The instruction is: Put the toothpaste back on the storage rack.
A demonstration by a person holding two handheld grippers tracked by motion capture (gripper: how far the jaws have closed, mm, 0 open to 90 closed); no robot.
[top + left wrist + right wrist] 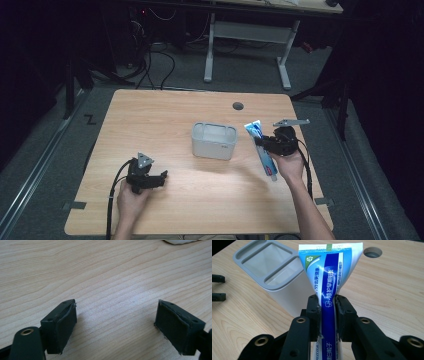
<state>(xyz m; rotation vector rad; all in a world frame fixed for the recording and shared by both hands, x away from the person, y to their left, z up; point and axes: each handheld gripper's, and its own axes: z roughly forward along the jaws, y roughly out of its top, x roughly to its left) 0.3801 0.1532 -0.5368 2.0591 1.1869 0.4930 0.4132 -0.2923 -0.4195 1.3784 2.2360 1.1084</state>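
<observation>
Toothpaste tube [328, 287] above wooden table [175, 115]

Light wood-grain desk [170, 115], rectangular with rounded corners, sitting on grey floor [250, 80]. Round cable hole [238, 106] near the far edge, right of centre. One thing stands directly on it: grey-rimmed white holder [214, 141], roughly mid-desk, upright, top split into compartments, one narrow and one wide. My left tool [162, 178] rests low at the near left of the desk, well apart from the holder, pads spread over bare wood.
</observation>
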